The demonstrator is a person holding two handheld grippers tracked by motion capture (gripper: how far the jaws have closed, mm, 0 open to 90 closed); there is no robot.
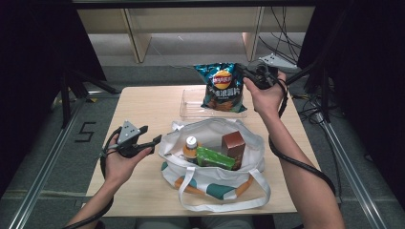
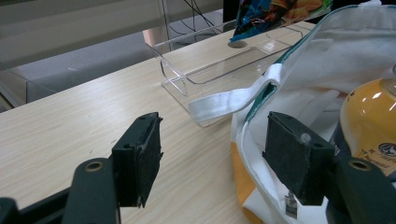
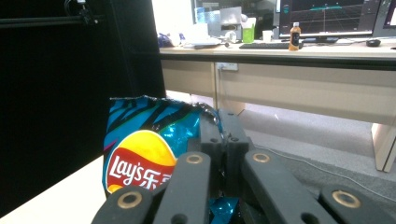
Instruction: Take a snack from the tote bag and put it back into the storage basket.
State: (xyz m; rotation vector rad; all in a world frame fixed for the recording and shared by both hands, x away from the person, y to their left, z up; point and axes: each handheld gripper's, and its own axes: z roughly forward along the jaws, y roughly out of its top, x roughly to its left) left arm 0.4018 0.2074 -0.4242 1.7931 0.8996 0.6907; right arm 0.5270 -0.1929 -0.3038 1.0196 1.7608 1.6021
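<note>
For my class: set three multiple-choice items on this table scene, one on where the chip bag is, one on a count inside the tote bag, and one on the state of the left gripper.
1. Where is the chip bag?
A. Held up over the clear tray
B. Inside the tote bag
C. Flat on the floor

2. How many items show inside the tote bag?
A. One
B. Three
C. Six

3. How do the left gripper's jaws stand?
A. Shut on the bag's strap
B. Shut on a bottle
C. Open, holding nothing

Answers:
1. A, the right gripper pinches its edge above the tray.
2. B, a bottle, a green packet and a brown box.
3. C, the pads stand apart with bare table between them.
</note>
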